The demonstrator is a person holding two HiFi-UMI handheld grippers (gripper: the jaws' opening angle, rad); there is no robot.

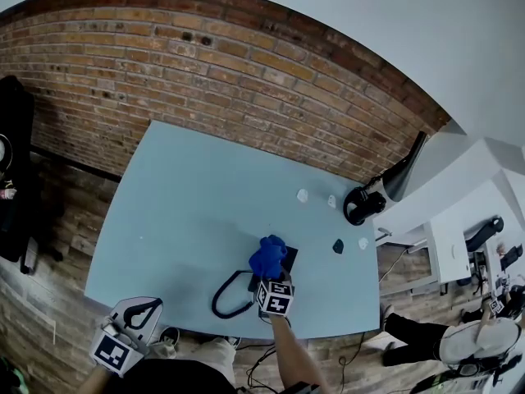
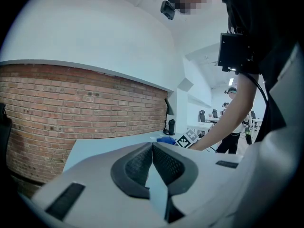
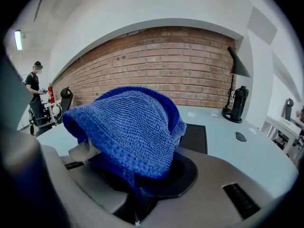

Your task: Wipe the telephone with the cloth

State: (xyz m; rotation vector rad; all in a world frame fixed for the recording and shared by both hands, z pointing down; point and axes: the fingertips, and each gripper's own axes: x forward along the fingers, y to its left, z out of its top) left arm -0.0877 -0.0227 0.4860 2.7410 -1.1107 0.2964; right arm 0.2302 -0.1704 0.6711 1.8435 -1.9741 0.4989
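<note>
Most telephone hidden under cloth (right gripper clamps).

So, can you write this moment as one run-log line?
right gripper: shut on cloth | cloth: over telephone, contact unclear | left gripper: shut, empty, away from telephone

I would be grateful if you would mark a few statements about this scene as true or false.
1. The right hand-held gripper is clamped on a blue cloth. True.
2. The left hand-held gripper grips the telephone. False: its jaws are together on nothing, and it is off the table's near left corner, away from the telephone.
3. The table is light blue. True.
4. The wall behind the table is green tile. False: it is a red brick wall.
</note>
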